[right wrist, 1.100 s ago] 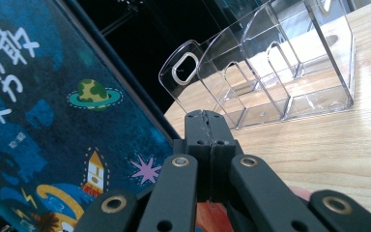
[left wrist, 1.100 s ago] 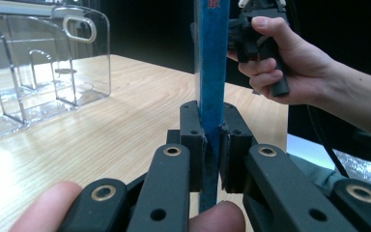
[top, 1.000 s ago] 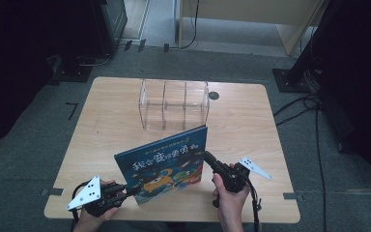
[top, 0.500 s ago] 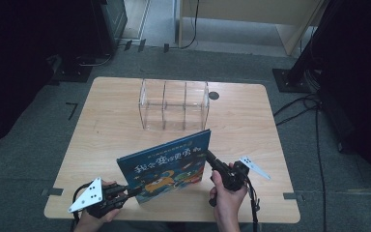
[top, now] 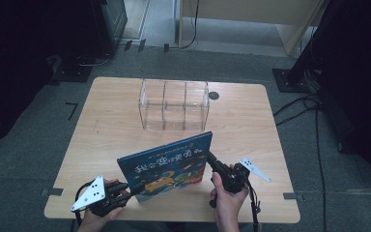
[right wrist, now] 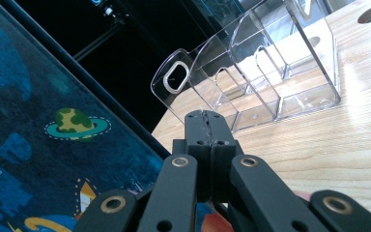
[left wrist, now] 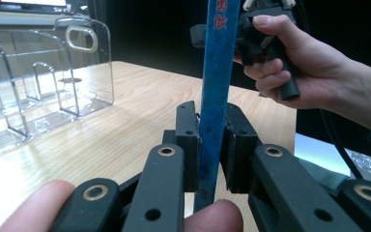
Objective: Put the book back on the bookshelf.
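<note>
1. Here, from the high view, I have the thin blue picture book with the cartoon cover (top: pixel 170 166) standing on edge over the near half of the pale wooden bench (top: pixel 106 130), its long axis running left to right. The clear plastic three-slot rack (top: pixel 174 105) sits just behind it, farther from me. My left gripper (top: pixel 131 191) meets the book's lower left corner; my right gripper (top: pixel 207 155) meets its right edge.
2. In the left gripper view, the book rises upright between the pads (left wrist: pixel 189 140). Those jaws have just been easing apart, with a sliver of gap showing on the right side.
3. In the right gripper view, my gripper is pressed together at the cover's edge; I cannot tell whether it pinches a page. The rack lies ahead.
</note>
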The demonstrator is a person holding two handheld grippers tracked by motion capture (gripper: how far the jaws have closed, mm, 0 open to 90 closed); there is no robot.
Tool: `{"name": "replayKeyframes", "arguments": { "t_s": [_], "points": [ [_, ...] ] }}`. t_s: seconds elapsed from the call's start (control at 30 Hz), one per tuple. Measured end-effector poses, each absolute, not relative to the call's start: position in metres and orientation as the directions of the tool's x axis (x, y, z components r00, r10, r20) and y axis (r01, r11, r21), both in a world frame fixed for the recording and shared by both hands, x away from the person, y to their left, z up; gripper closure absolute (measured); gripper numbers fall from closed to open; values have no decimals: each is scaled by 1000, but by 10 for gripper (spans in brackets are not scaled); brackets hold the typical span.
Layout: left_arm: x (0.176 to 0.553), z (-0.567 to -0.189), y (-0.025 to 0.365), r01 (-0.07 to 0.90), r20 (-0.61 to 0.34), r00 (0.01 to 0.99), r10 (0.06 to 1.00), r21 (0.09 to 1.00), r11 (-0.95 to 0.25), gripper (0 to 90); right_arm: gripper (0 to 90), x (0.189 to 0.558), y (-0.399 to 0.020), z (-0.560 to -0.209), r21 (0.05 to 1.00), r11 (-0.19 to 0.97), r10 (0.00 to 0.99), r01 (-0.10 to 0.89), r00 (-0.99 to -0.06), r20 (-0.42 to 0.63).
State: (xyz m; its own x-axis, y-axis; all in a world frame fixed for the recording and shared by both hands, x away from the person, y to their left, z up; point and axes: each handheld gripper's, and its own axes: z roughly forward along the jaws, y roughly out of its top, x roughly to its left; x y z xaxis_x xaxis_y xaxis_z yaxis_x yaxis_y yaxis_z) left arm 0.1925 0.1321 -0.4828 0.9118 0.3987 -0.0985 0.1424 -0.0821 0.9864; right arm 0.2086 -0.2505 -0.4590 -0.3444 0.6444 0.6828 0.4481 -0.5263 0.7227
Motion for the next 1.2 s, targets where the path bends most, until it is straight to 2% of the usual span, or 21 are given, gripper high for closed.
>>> {"name": "replayKeyframes", "arguments": {
  "t_s": [0.37, 0.67, 0.9, 1.2],
  "points": [
    [191, -475, 126, 135, -86, 904, 418, 987, -90, 781, 900, 205, -248, -458, 786, -465, 713, 406, -355, 605],
    [190, -468, 122, 140, -97, 908, 407, 987, -77, 780, 900, 198, -244, -455, 880, -343, 799, 328, -390, 457],
    [190, -463, 120, 169, -121, 899, 422, 983, -77, 773, 900, 196, -239, -456, 953, -212, 866, 218, -410, 286],
    [188, -455, 118, 179, -129, 896, 424, 981, -79, 766, 900, 194, -238, -457, 966, -175, 869, 188, -433, 241]
  ]
}}
